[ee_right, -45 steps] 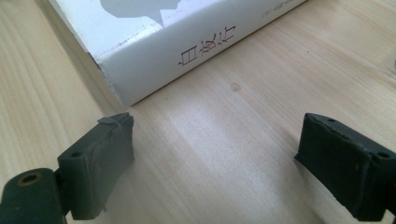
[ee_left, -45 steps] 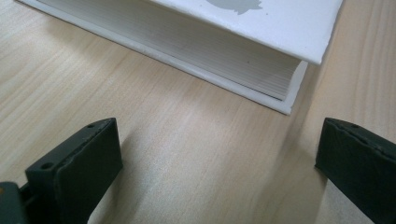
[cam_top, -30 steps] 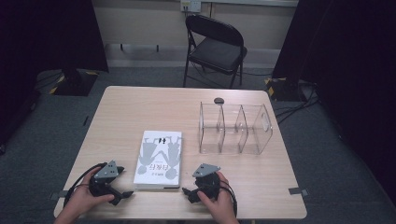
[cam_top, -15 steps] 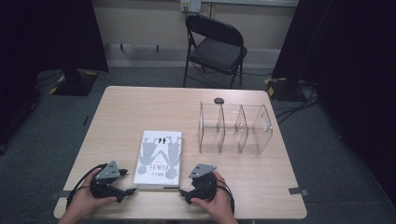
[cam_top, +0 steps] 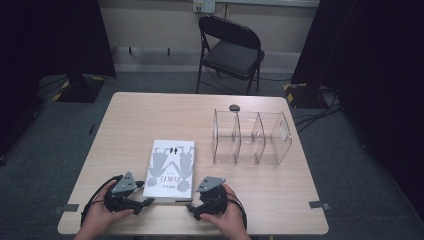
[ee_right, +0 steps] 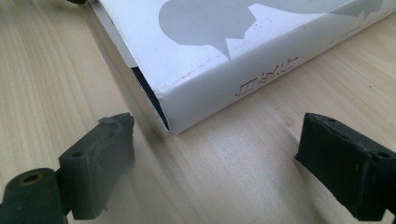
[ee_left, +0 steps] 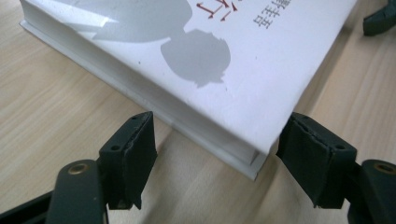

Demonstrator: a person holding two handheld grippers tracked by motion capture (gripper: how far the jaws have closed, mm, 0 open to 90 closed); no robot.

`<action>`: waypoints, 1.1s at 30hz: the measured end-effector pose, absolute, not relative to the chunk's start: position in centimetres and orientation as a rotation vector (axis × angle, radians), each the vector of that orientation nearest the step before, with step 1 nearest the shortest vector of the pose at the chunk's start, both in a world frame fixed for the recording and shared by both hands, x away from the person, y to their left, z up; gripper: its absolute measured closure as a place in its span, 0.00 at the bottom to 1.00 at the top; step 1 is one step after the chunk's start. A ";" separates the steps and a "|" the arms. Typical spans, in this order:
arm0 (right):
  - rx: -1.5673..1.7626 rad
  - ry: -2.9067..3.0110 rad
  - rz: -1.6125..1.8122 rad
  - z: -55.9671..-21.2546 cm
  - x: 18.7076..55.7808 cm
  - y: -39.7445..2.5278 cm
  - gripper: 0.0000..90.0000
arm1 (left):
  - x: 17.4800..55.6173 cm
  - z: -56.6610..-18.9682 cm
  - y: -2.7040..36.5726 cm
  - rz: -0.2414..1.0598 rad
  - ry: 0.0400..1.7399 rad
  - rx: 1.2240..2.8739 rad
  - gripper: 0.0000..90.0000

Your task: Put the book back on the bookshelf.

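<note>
— Left gripper (ee_left: 215,154): how does it stand?

— Wide open, holding nothing. In the left gripper view its two black jaws straddle the near left corner of the book (ee_left: 243,70); the one on that view's right sits just beside the cover's edge, though I cannot tell if it touches. The other stands apart from the book's side.

— And the right gripper (ee_right: 224,149)?

— Also wide open and empty. In the right gripper view its jaws sit low over the counter (ee_right: 56,70) with the book's near right corner just beyond them, clear of both. That corner shows the spine with printed characters and a dark gap under the cover.

— Where does the book lie?

— Flat on the counter, cover up, toward the near edge and a little left of centre in the high view (cam_top: 170,170). Its long axis runs from the person toward the far side, nearly square to the counter's edge. The grey figures on the cover look upside down from the person's side.

— Counts?

— One book, two grippers, two hands: left hand (cam_top: 100,212), right hand (cam_top: 225,220). One clear rack (cam_top: 250,137) with three compartments stands well right of the book, one small dark thing (cam_top: 234,107) lies behind it, and one folding chair (cam_top: 231,50) is beyond the counter.
</note>
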State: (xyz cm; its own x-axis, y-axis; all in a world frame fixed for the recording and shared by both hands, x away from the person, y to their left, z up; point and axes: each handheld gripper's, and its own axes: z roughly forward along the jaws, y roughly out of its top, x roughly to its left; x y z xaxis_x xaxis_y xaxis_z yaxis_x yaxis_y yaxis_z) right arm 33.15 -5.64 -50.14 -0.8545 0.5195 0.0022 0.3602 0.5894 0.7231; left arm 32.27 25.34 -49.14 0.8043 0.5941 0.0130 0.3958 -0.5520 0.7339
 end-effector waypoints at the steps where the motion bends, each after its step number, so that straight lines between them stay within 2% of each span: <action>1: 0.734 2.608 1.115 -50.1 33.1 -5.6 0.11 | 32.4 -49.1 25.2 0.341 0.707 2.236 0.31; 9: 0.732 2.607 1.113 -50.1 33.1 -5.6 0.11 | 32.5 -49.2 24.0 0.317 0.721 2.238 0.31; 15: 0.727 2.598 1.119 -50.2 33.1 -5.5 0.11 | 32.5 -48.8 23.7 0.347 0.727 2.268 0.31; 33: 0.756 2.594 1.109 -50.1 32.9 -5.5 0.11 | 33.0 -47.1 23.3 0.268 0.751 2.270 0.34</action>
